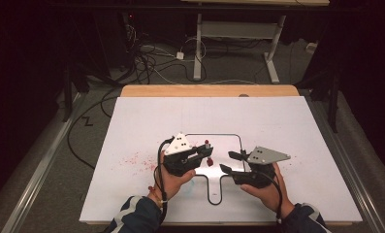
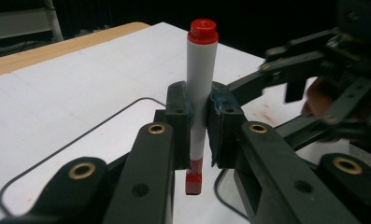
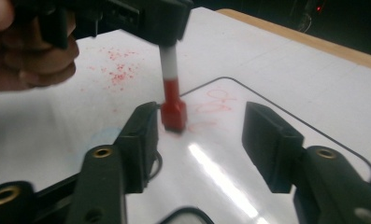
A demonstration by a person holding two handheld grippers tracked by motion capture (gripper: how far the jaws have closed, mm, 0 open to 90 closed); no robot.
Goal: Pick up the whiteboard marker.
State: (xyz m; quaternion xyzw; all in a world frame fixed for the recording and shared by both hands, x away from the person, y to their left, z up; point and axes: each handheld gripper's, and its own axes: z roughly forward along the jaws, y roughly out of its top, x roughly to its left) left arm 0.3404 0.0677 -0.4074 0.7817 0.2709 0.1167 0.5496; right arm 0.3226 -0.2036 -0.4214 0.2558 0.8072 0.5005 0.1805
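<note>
Marker (image 2: 201, 93) upright in left tool (image 2: 201, 123), right tool (image 3: 199, 135) beside, above board (image 1: 287, 126).

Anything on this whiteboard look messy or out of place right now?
Yes. Red specks are scattered on the whiteboard left of the left gripper, like ink spatter rather than writing. Faint red scribbles lie inside the black outline, near the red marker.

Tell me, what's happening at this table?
A person holds a gripper in each hand over a whiteboard. The left gripper is clamped on a red-capped marker, held upright by its white barrel. The right gripper stands open just beside the marker's red lower end, one jaw close to it, not gripping. Red specks and faint red scribbles mark the board, along with a black rounded outline.
</note>
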